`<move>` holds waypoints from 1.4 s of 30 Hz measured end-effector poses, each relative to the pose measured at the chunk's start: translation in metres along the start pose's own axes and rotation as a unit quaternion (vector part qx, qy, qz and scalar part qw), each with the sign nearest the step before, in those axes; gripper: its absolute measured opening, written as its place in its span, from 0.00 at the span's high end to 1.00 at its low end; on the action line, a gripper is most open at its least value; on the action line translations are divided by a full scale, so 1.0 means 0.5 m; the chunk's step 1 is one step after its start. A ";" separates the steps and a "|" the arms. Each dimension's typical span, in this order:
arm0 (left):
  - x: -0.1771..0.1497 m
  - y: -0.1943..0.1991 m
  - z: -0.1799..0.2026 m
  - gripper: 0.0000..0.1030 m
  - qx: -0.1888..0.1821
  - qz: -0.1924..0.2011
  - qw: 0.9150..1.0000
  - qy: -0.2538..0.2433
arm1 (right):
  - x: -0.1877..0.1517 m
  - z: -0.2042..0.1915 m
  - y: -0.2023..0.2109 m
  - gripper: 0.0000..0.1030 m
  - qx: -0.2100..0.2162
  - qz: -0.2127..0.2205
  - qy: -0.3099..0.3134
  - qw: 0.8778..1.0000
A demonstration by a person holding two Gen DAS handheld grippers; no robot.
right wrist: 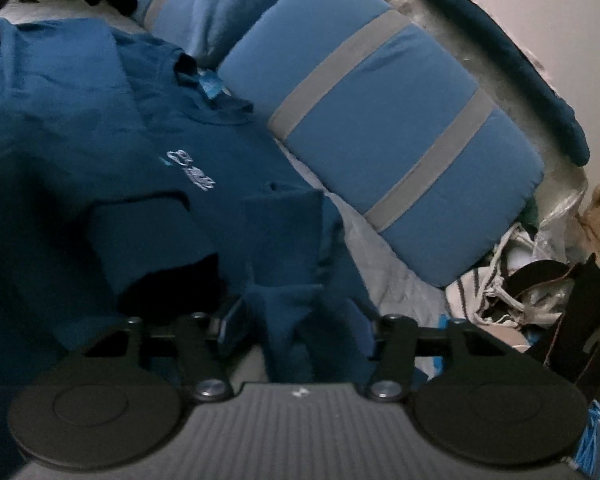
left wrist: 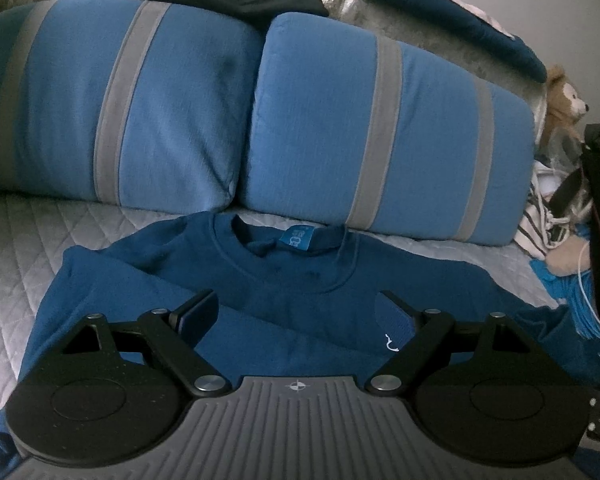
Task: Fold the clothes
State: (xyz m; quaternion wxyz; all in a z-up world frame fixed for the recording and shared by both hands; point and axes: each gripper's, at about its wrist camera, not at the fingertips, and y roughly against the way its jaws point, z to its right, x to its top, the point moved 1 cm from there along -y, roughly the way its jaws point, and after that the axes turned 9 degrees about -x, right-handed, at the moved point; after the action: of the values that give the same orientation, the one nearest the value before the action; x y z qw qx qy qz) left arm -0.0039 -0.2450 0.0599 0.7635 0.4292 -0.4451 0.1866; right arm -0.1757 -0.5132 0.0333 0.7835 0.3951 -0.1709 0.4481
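Sweatshirt point(left wrist: 300, 280), dark blue with a crew neck, lies chest-up on the quilted bed cover point(left wrist: 28, 248), its collar and neck label point(left wrist: 296, 236) pointing at the two blue pillows with grey stripes point(left wrist: 380, 132); taking those pillows as the landmark, the garment's long axis runs straight away from them toward the person. One sleeve on the left of the body already lies folded diagonally across the chest. The left gripper point(left wrist: 300, 308) hovers over the middle of the chest on the near side from the pillows, its jaws spread wide with nothing between them, the small white embroidery point(left wrist: 390, 342) just beside its right finger.

The right gripper point(right wrist: 304, 320) sits at the sweatshirt edge that runs away from the pillows on the right, and a raised bunch of sleeve cloth point(right wrist: 288, 240) stands up between its fingers. The jaws look fairly wide and the picture is blurred, so I cannot tell whether the cloth is pinched or merely lying in the gap. The embroidered logo point(right wrist: 192, 170) lies beyond it, farther from the pillows' right end.

Judging by this, the right gripper is the nearer one to the loose sleeve, and that sleeve would have to travel sideways, parallel to the pillows, across the chest toward the sleeve already folded there
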 end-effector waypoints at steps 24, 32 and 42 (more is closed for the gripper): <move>0.005 0.005 -0.003 0.16 -0.071 0.010 0.996 0.057 | 0.046 0.025 0.012 0.93 -0.007 0.052 -0.047 0.998; 0.009 -0.011 -0.012 0.16 -0.193 -0.051 0.952 0.232 | 0.083 0.023 0.030 0.93 0.014 0.091 -0.060 0.994; -0.007 -0.100 0.008 0.16 -0.307 -0.129 0.855 0.398 | 0.098 -0.021 0.060 0.93 0.029 0.128 -0.035 0.991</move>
State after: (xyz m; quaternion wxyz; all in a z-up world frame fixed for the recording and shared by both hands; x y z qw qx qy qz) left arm 0.0254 -0.2759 0.0336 0.9857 0.1155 -0.0782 0.0950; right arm -0.1753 -0.4687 0.0713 0.7013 0.4077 -0.2349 0.5356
